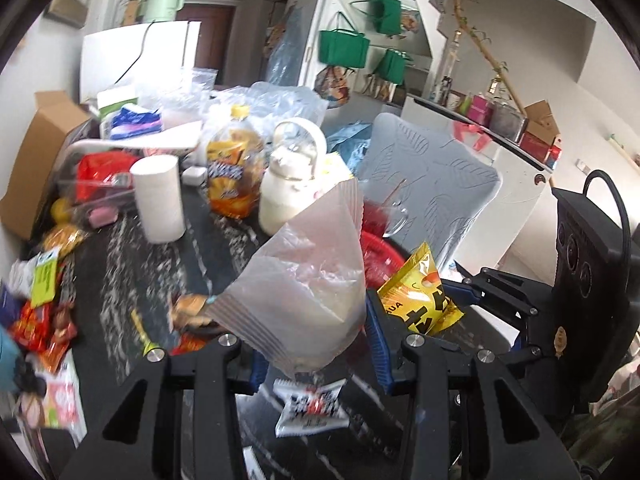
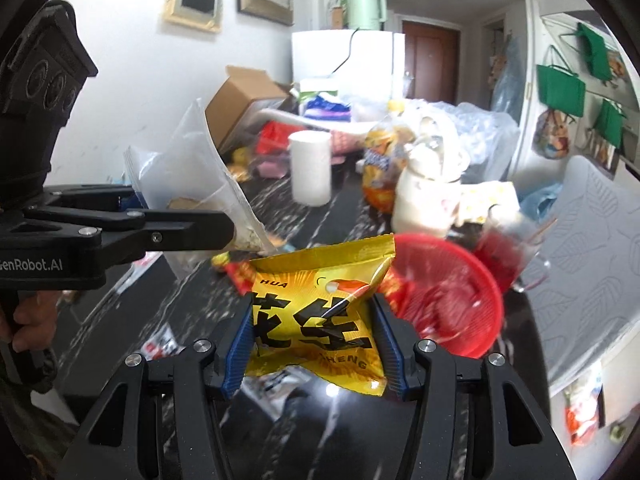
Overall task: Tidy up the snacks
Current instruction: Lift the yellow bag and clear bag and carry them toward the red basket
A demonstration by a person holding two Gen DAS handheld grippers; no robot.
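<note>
My left gripper is shut on a clear zip bag, held up with its mouth open; some snack pieces lie in its bottom. The bag and the left gripper also show at the left of the right wrist view. My right gripper is shut on a yellow peanut packet with black characters, held above the dark marbled table. The packet shows in the left wrist view, just right of the bag. Loose snack packets lie at the table's left edge.
A red mesh basket sits right of the packet. A white cylinder, an orange snack bag, a white jar and plastic bags crowd the table's far side. A small white packet lies below the bag. A grey chair back stands right.
</note>
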